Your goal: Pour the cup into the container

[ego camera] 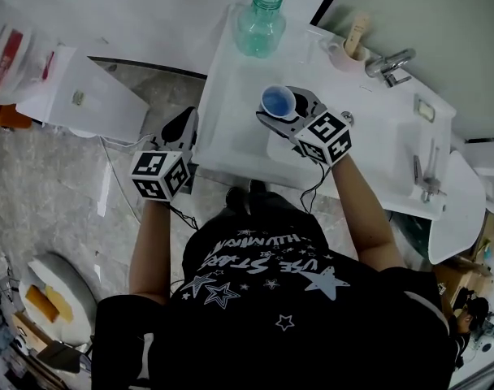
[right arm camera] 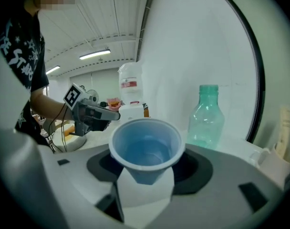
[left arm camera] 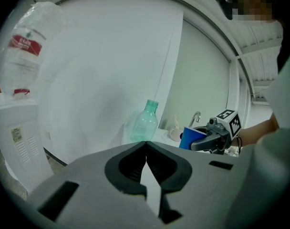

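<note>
Carry step, I'd say: right gripper [ego camera: 281, 108] pinches the cup [right arm camera: 146, 147] upright over the counter [ego camera: 231, 128], short of the bottle [ego camera: 261, 23], left gripper [left arm camera: 146, 144] jaws pressed together on nothing; next needs the rim over the bottle's narrow mouth, then a slow tip.
</note>
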{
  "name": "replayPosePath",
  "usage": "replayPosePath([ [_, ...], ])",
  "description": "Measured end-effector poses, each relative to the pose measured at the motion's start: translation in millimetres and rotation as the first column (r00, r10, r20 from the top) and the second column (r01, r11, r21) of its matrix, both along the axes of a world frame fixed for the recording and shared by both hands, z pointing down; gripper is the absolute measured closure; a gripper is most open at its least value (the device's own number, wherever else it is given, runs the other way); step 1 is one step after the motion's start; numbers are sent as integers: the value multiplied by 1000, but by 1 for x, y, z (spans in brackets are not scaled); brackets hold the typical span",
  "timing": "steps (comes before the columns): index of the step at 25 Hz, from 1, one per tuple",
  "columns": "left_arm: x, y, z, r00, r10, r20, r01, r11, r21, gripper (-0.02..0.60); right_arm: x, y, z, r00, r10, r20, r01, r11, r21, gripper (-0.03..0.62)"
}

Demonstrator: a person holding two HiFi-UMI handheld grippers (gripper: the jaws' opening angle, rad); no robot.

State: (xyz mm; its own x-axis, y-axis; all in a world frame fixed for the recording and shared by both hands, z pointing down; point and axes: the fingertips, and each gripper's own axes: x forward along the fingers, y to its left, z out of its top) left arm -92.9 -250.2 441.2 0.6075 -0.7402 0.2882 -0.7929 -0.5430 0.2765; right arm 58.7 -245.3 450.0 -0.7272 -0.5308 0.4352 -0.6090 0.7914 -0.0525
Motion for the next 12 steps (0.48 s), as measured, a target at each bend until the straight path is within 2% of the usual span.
replayPosePath([
  [12,40,-41,-41,1000,9,-4,-9,998,64,571,43,-39,-46,999,28,-18,-28,1000,-12,321],
])
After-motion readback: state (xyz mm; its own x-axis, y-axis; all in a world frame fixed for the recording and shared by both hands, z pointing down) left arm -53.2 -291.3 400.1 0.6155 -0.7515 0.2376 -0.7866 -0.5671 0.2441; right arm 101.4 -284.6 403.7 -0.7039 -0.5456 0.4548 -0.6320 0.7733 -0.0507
